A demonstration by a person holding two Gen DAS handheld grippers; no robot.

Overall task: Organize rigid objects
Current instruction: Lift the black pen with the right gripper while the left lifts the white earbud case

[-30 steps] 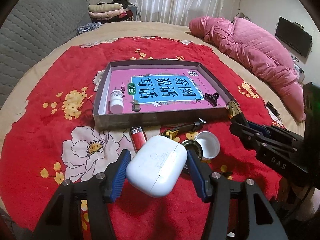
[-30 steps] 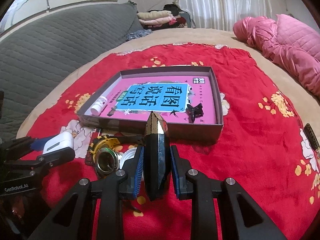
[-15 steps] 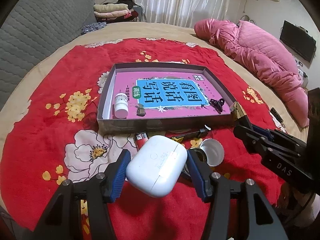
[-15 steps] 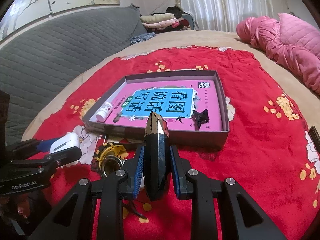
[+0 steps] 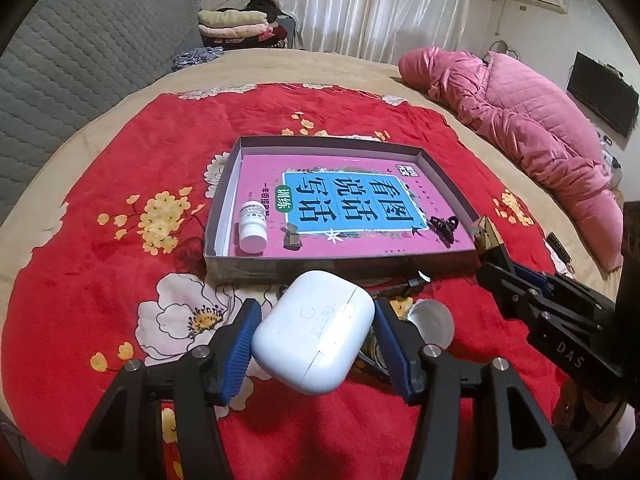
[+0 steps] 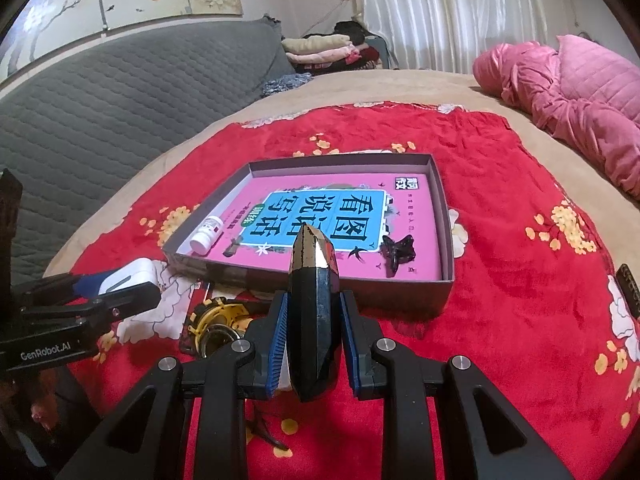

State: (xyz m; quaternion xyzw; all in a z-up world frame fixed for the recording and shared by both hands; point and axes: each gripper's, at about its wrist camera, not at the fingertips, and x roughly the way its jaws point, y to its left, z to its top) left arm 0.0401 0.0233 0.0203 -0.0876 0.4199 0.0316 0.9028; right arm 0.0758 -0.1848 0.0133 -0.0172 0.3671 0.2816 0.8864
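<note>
Nearest in the left wrist view, the left gripper (image 5: 316,340) has its blue pads clamped across a white earbud case (image 5: 314,332), which sits tilted between them, hinge seam toward the camera. Beside it on the right, the right gripper (image 6: 313,332) is pinched almost fully shut on a dark faceted object with a gold tip (image 6: 314,304), whose long axis points forward along the fingers toward the box. Under and between the two grippers, on the red floral blanket (image 5: 100,184), lie a round metal lid (image 5: 432,320) and a yellow-rimmed item (image 6: 218,314), not yet put away. Just beyond both sits the shallow cardboard box (image 5: 280,266), near wall facing the grippers; each held thing must clear that wall. The right gripper looks slightly nearer the box. Inside lies a pink book (image 5: 360,196) covering the floor, with a white pill bottle (image 5: 253,226) on its side at the near left and a black hair claw (image 5: 442,228) at the near right.
</note>
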